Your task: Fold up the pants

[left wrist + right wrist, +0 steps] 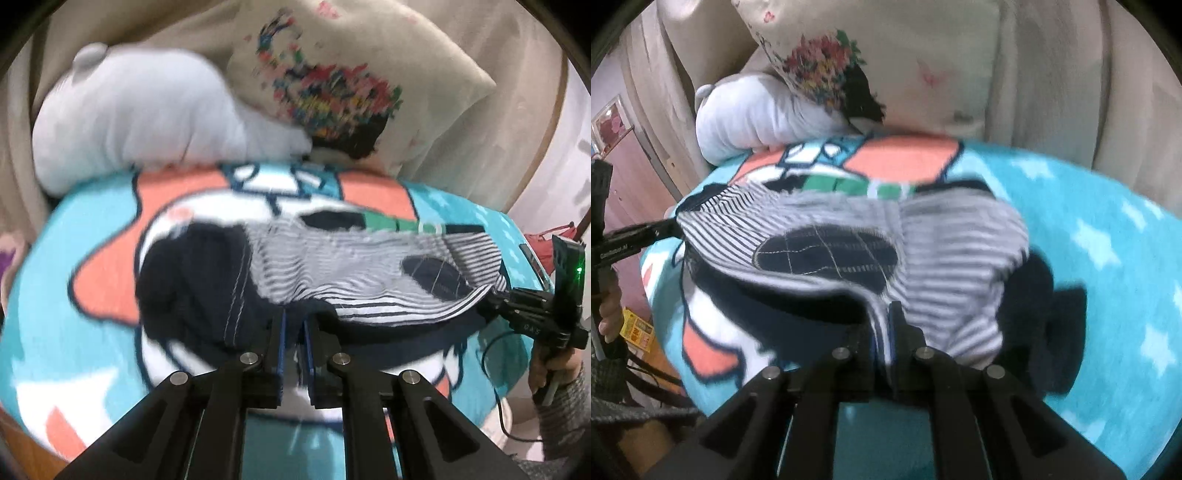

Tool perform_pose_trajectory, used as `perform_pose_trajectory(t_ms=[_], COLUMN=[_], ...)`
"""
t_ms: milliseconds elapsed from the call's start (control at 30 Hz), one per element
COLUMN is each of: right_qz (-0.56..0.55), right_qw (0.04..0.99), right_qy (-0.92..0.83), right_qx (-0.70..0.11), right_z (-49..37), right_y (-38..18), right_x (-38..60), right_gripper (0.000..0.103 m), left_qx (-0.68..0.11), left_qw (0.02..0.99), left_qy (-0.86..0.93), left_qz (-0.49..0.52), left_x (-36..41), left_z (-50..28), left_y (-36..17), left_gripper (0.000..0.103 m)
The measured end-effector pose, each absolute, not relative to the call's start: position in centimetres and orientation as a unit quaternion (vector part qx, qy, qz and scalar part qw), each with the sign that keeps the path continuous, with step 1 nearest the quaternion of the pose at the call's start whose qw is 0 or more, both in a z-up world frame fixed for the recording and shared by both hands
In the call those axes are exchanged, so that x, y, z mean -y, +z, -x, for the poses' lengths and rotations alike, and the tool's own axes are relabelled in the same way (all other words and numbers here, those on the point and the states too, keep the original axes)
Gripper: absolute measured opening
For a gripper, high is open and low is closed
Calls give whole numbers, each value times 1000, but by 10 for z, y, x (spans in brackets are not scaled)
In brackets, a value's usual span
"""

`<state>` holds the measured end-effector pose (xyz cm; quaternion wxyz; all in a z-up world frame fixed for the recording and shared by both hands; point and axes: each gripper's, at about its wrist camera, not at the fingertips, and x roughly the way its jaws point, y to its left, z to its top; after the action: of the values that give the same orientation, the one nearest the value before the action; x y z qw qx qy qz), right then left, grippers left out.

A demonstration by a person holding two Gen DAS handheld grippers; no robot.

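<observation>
Pants [332, 266], navy-and-white striped with dark navy knee patch [827, 254] and navy waistband/cuff parts, lie bunched on a turquoise cartoon blanket [74, 332] with coral, white and green print and white stars.

Left tongs [294, 325]: jaws close together with a narrow gap, blue pads visible, tips at the near navy edge of the pants. Fabric seems pinched between them, but motion blur, so cannot tell for sure.

Right tongs [882, 321]: jaws drawn together on a striped fold of the pants, cloth clearly running down between the pads. In the left wrist view the right tongs [496, 295] show at the right edge, gripping the striped corner, with a green LED on the unit above and the person's hand [554, 369] on the handle.

In the right wrist view the left tongs [670, 227] come in from the left edge, tips at the striped corner of the pants.

Behind the blanket: white plush pillow [140, 118] and beige cushion with colourful floral print [332, 85], touching, cushion leaning over the pillow. Beige upholstery [1052, 92] behind both.

Both views blurred.
</observation>
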<state>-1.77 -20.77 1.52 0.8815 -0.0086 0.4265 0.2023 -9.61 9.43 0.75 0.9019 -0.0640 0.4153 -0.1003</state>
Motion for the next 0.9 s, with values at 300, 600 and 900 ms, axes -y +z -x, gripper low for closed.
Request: perform_pose_trajectory(t_ms=[300,600,900], right_qz=[-69,-148,-156], right_qw=[882,911,912], right_qy=[194,120,98], right_qx=[-424,-366,-367], right_z=[36,51,2], right_y=[23,38,33], right_x=[252,309,296], right_gripper=[30,44,44], left_qx=[-368,-441,-423], left_qw=[924,891,900], left_qy=[-90,104,93], left_qz=[47,-19,42], left_x=[-92,-107,-136], left_z=[92,34,45], left_y=[45,-25,-35], left_gripper=[49,57,63])
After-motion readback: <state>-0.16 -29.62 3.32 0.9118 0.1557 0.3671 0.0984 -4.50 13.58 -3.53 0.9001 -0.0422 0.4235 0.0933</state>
